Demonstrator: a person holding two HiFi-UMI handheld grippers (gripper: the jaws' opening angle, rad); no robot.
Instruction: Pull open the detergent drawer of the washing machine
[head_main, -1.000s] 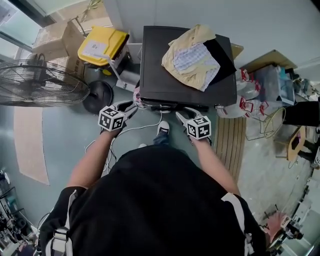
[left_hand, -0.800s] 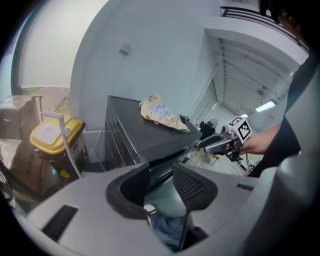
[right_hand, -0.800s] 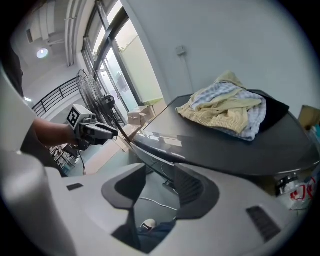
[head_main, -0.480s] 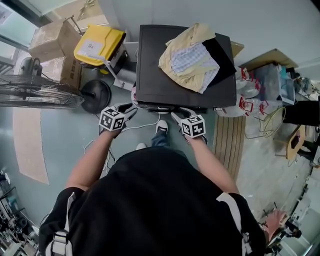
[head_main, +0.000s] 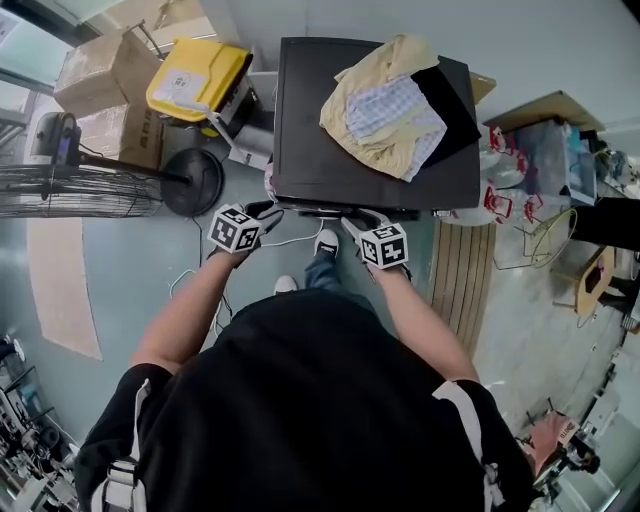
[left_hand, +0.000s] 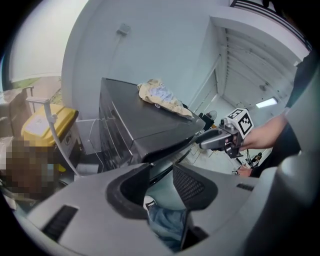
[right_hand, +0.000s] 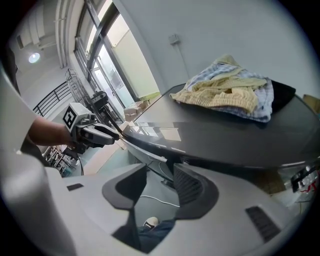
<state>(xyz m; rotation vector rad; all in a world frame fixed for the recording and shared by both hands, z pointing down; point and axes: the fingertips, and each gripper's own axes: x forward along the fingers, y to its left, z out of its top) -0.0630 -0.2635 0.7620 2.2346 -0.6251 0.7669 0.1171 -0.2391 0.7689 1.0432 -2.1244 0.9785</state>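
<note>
Washing machine (head_main: 320, 130) before level, parted grippers (head_main: 268, 211) (head_main: 351, 222)

Workshop or lab-type test space is what's shown here, not a home. A dark-grey box-shaped washing machine (head_main: 340, 170) is seen standing free on a bare grey-blue floor (head_main: 130, 270), w/ brown cardboard boxes (head_main: 95, 70), a yellow plastic bin (head_main: 195, 80) and a big black wire-cage floor fan (head_main: 80, 190) crowded beside it. A loose white cable (head_main: 290, 240) is trailed across the floor. Misc. gear on stands (head_main: 20, 440) is glimpsed at the lower-left edge. Tall metal-framed windows (right_hand: 107, 55) are caught in the right gripper view.
</note>
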